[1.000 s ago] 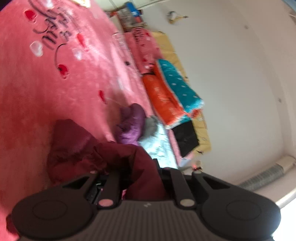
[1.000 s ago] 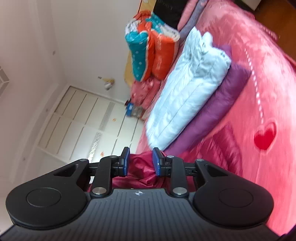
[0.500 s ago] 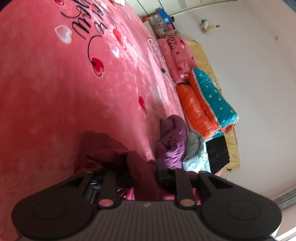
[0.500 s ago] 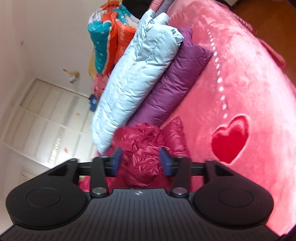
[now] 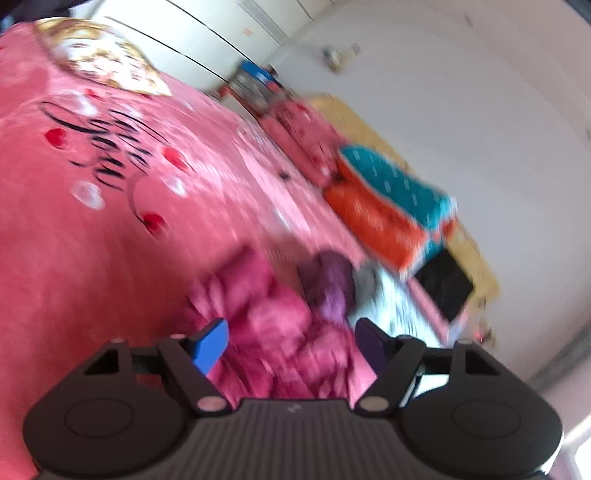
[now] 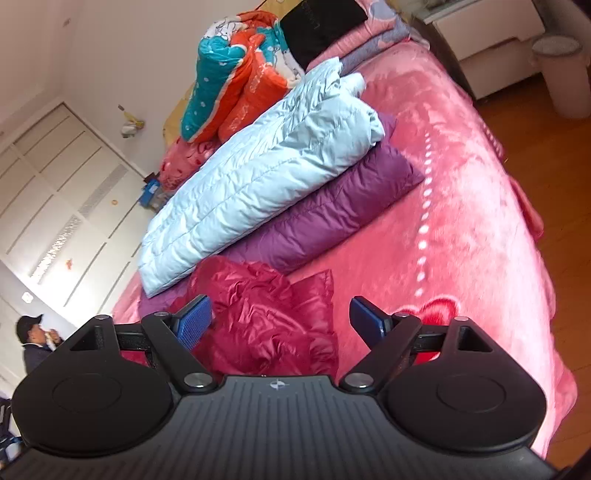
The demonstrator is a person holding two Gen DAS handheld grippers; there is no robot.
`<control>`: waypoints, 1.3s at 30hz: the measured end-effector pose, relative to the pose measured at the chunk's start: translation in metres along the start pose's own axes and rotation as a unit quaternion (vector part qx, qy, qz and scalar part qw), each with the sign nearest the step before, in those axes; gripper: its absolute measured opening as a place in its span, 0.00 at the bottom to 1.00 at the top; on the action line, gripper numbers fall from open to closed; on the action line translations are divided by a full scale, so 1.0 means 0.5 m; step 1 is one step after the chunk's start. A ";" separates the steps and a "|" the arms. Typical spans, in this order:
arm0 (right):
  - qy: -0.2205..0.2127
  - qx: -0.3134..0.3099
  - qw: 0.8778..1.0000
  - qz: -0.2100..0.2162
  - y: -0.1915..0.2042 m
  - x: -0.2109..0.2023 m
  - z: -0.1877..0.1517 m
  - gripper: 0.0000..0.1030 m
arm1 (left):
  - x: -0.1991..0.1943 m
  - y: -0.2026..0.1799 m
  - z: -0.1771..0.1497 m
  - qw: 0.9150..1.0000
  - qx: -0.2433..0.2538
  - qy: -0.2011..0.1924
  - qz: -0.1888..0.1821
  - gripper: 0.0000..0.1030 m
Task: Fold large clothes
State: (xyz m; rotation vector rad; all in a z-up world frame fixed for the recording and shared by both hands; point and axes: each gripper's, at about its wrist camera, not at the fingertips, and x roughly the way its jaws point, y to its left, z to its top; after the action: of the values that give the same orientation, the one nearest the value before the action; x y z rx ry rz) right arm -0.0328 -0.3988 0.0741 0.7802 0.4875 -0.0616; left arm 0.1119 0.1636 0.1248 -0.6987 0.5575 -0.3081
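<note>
A crumpled dark red puffer jacket [image 6: 266,317] lies on the pink bed blanket [image 6: 461,184], against a folded purple jacket [image 6: 332,214] with a folded pale blue jacket [image 6: 251,184] on top. My right gripper [image 6: 282,321] hovers just over the red jacket, its jaws opening wide, the pads clear of the cloth. The left wrist view is blurred: the red jacket [image 5: 273,325] lies below my left gripper [image 5: 291,343], whose jaws are opening and grip nothing. The purple jacket [image 5: 332,280] shows just beyond it.
A rolled orange and teal quilt [image 6: 236,74] and a black bag [image 6: 317,26] lie by the wall at the head of the bed. A white nightstand [image 6: 491,44] and bin [image 6: 565,74] stand on the wooden floor. A person [image 6: 33,343] stands by the white wardrobe [image 6: 55,206].
Both grippers were shut on the red jacket a second ago; both have opened and let it drop onto the blanket. The left gripper swung and rolled; the right one sank.
</note>
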 end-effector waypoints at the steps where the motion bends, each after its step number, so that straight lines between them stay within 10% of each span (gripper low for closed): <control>1: 0.001 -0.003 1.000 0.003 0.004 0.004 0.000 1.00 | 0.013 -0.021 -0.016 1.000 0.012 0.017 -0.006 0.73; 9: 0.027 -0.150 0.985 0.076 0.106 0.019 -0.051 1.00 | 0.165 -0.185 -0.144 0.983 0.139 0.118 -0.021 0.73; 18: 0.104 -0.224 0.958 0.146 0.127 0.047 -0.104 1.00 | 0.277 -0.174 -0.240 0.963 0.242 0.098 0.067 0.78; 26: 0.115 -0.175 0.964 0.166 0.117 0.043 -0.070 1.00 | 0.285 -0.159 -0.298 0.954 0.290 0.052 0.062 0.80; 34: 0.027 -0.100 0.988 0.119 0.068 -0.004 -0.028 1.00 | 0.229 -0.209 -0.269 0.950 0.304 0.057 0.035 0.79; 39: -0.040 0.024 0.998 0.030 -0.015 -0.039 -0.030 1.00 | 0.193 -0.358 -0.261 0.924 0.373 0.062 -0.052 0.79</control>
State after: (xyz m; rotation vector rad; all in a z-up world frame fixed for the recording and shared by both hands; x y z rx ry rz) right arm -0.0578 -0.3965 0.0686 0.8351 0.3882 -0.0484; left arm 0.0999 -0.0775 0.1277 0.0345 0.4732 -0.6241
